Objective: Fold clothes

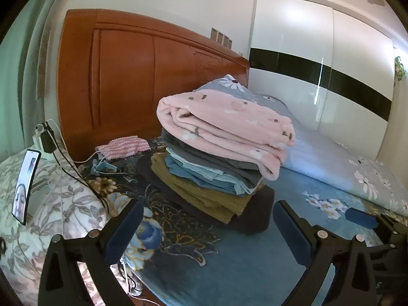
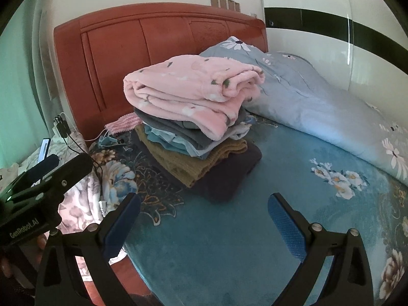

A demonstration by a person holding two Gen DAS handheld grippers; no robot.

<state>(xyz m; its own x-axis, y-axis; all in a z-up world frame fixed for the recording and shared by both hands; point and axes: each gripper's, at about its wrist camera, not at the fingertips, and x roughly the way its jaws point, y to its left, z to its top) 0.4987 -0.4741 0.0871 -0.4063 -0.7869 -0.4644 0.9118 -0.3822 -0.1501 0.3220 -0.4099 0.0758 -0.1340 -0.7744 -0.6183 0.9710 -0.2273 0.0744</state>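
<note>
Folded clothes, a stack topped by pink fleece point(image 1: 224, 125) point(image 2: 191, 94), sat on the blue floral bedspread point(image 1: 229, 260), just beyond both black claws, left point(image 1: 207, 229) and right point(image 2: 204, 219), each spread wide, gripping nothing.

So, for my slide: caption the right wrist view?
Open right tongs face a folded clothes stack on the bed.

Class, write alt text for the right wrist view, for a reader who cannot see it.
A stack of folded clothes, topped by a pink fleece blanket, sits on a blue floral bedspread before a red-brown headboard. The open right gripper frames it, empty; the left gripper enters at left.
</note>
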